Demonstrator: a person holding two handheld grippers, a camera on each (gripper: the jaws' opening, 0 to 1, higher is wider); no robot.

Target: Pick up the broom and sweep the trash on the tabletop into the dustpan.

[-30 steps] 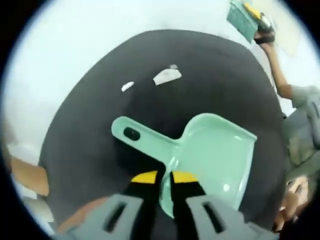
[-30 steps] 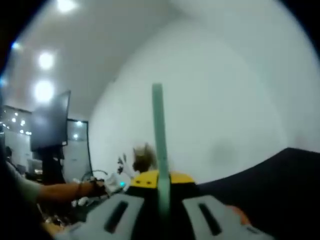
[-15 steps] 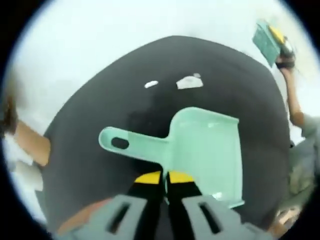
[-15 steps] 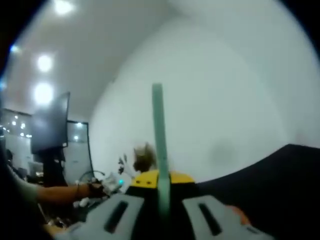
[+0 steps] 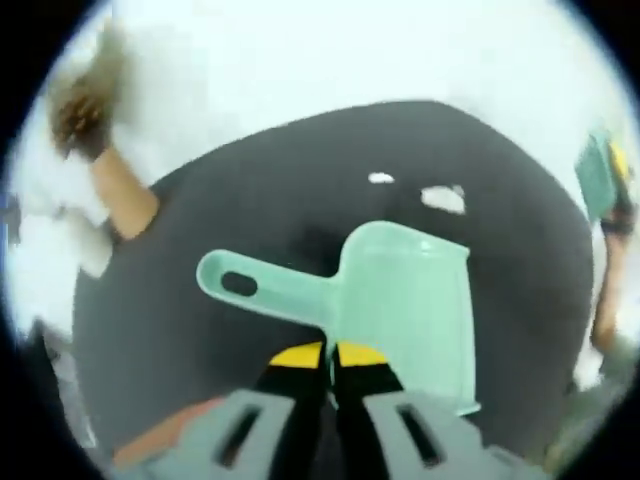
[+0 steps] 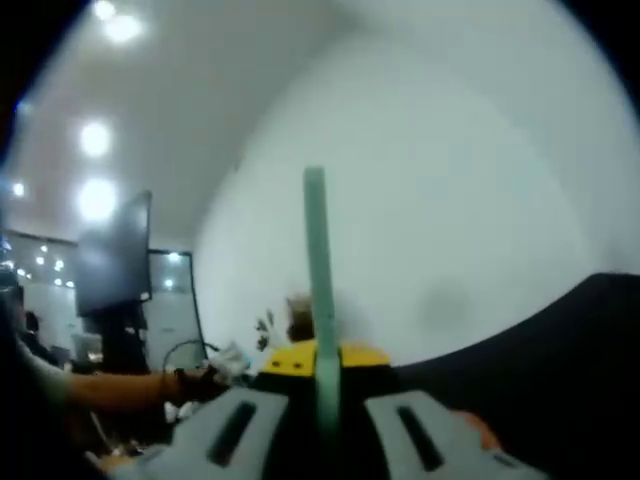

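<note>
While the dustpan point(image 5: 400, 300) sits clamped, trash point(image 5: 443, 198) lies beyond the fingers point(image 5: 295, 362).

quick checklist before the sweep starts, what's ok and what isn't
1. Left gripper shut on the dustpan where handle meets pan: ok.
2. Right gripper shut on the broom handle: ok.
3. Trash located: two white scraps lie on the black tabletop beyond the pan: ok.
4. Dustpan mouth facing the scraps: cannot tell, the picture is blurred.
5. Dustpan edge flat on the tabletop: cannot tell.
6. Broom bristles down at the scraps: not ok, the right gripper view looks toward the wall and ceiling.
</note>
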